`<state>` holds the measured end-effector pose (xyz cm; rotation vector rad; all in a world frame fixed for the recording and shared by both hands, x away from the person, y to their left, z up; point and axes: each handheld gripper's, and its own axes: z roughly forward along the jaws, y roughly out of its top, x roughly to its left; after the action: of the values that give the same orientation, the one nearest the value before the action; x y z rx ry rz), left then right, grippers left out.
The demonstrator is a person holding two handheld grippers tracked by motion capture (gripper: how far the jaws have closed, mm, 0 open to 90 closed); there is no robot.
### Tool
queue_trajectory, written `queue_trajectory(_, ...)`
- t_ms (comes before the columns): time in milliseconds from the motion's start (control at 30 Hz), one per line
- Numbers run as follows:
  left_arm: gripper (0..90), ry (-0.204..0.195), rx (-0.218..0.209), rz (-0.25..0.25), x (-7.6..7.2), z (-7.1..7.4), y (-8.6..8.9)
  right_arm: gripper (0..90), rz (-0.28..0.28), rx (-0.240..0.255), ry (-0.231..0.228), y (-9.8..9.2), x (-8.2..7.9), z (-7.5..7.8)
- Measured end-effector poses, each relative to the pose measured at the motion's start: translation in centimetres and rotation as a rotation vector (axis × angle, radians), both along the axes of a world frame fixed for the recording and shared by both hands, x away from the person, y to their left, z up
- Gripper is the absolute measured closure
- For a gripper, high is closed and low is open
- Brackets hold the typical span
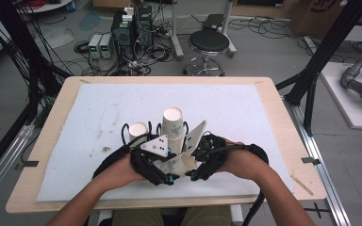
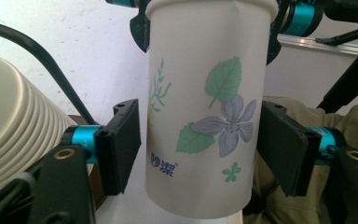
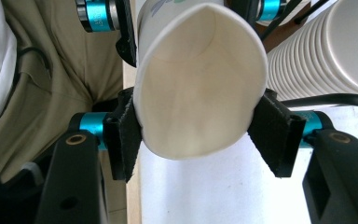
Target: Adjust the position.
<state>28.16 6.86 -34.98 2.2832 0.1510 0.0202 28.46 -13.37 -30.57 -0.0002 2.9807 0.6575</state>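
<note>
A white mat (image 1: 99,117) covers the table (image 1: 56,113), where a tall stack of paper cups (image 1: 173,123) stands beside a shorter stack (image 1: 137,130). At the near edge both grippers meet on one flowered cup (image 2: 200,116) — apparently just separated, still unplaced. The right gripper (image 3: 200,135) squeezes its rim oval; the left gripper (image 2: 200,149) brackets the body, contact unclear — grip uncertain.

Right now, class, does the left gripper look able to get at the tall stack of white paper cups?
Probably not yet: the left gripper is closed on the flower-printed paper cup, which the right gripper also pinches. The tall stack of white paper cups stands close beyond, unobstructed.
</note>
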Motion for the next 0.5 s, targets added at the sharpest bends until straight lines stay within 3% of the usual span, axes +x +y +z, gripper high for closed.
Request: queue_trajectory(500,38.4,0.025,0.028,-0.025,-0.01,-0.39,-0.32,40.8,0.021,-0.055,0.012,0.83,-0.01,-0.01)
